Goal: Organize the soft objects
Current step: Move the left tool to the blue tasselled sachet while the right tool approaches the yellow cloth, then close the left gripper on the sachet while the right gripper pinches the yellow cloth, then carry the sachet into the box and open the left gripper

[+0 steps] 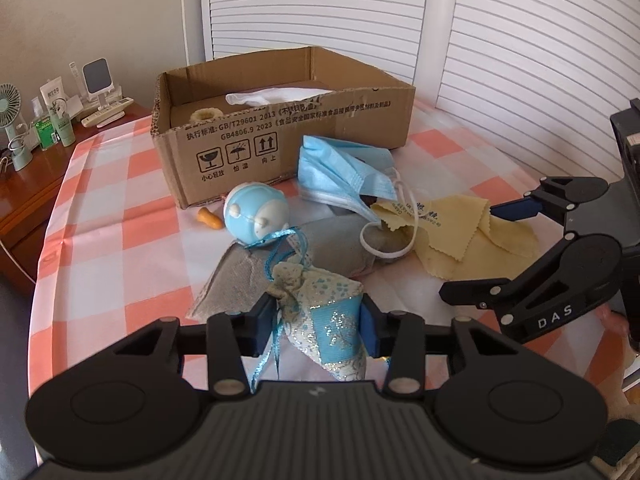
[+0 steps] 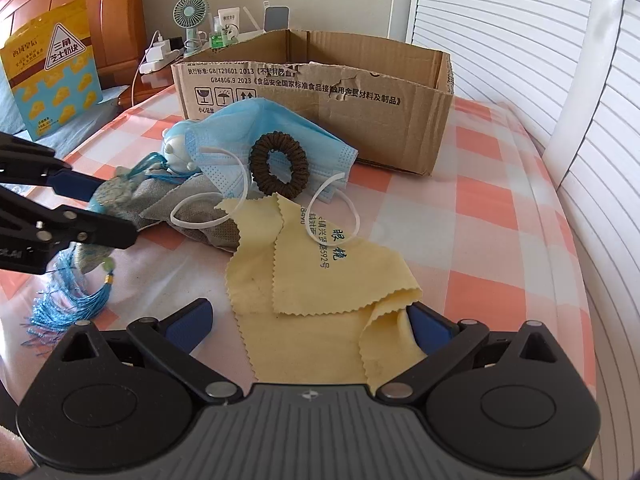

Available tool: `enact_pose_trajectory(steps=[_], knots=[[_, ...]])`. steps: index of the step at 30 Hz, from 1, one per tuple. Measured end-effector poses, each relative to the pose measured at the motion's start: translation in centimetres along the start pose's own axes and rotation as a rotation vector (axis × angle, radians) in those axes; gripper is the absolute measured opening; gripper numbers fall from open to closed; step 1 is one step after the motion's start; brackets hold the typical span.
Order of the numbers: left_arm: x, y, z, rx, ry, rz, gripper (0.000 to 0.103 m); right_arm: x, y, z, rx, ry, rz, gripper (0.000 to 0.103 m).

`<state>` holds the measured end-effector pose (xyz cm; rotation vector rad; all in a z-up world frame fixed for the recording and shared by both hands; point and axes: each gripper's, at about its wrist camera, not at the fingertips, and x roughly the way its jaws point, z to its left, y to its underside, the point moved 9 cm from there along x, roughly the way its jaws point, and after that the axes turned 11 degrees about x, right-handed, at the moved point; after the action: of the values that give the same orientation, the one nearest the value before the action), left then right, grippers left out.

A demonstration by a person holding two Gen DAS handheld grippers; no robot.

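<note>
My left gripper (image 1: 318, 324) is shut on a blue and white embroidered sachet (image 1: 320, 312), its pads pressing both sides; the sachet's blue tassel (image 2: 76, 300) trails on the checked cloth. Behind it lie a grey cloth (image 1: 320, 244), a round blue toy (image 1: 254, 212), blue face masks (image 1: 340, 172) and a brown hair scrunchie (image 2: 280, 168). My right gripper (image 2: 310, 322) stands open over a yellow lens cloth (image 2: 320, 280), which lies between its fingers. An open cardboard box (image 1: 280, 136) at the back holds a white cloth (image 1: 272, 96) and a beige scrunchie (image 1: 204, 114).
A small orange object (image 1: 210, 218) lies by the box's front corner. A wooden bedside table (image 1: 36, 168) at the left carries a fan, bottles and a charger. A yellow snack bag (image 2: 52, 68) stands at the far left. White louvred doors (image 1: 520, 60) line the back.
</note>
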<state>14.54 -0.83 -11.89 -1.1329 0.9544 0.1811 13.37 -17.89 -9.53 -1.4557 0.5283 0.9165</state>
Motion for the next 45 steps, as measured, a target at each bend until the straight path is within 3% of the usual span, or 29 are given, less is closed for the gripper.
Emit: enact_pose_trajectory(steps=[18,21,23,27,29,31,34,45], knots=[[-1.4,0.6,0.2,-0.025,-0.004,-0.012,0.043,1.8,-1.9,0.1,0.024,0.021,-0.003,0.103],[-1.3,0.6,0.3,-0.025,-0.001,-0.013,0.043,1.4,-1.9,-0.2,0.031,0.025,-0.016,0.09],[-1.3,0.6,0.3,-0.024,0.0,-0.012,0.043,0.8,-1.8,-0.6,0.036,0.035,-0.023,0.073],[-1.2,0.7,0.3,-0.022,0.005,-0.013,0.043,-0.1,-1.7,-1.8,0.055,0.056,-0.035,0.051],[-1.1,0.7,0.3,-0.023,0.007,-0.014,0.043,-0.2,-1.7,-2.2,0.063,0.072,-0.036,0.028],[-1.1,0.6,0.2,-0.02,0.009,-0.015,0.043,-0.3,-1.8,-2.4,0.064,0.087,-0.036,0.016],[-1.2,0.6,0.2,-0.011,0.008,-0.015,0.043,-0.4,-1.7,-2.6,0.063,0.095,-0.034,0.01],[-2.8,0.0,0.4,0.075,0.004,-0.011,0.042,-4.3,-1.9,-1.7,0.011,0.057,-0.045,0.009]])
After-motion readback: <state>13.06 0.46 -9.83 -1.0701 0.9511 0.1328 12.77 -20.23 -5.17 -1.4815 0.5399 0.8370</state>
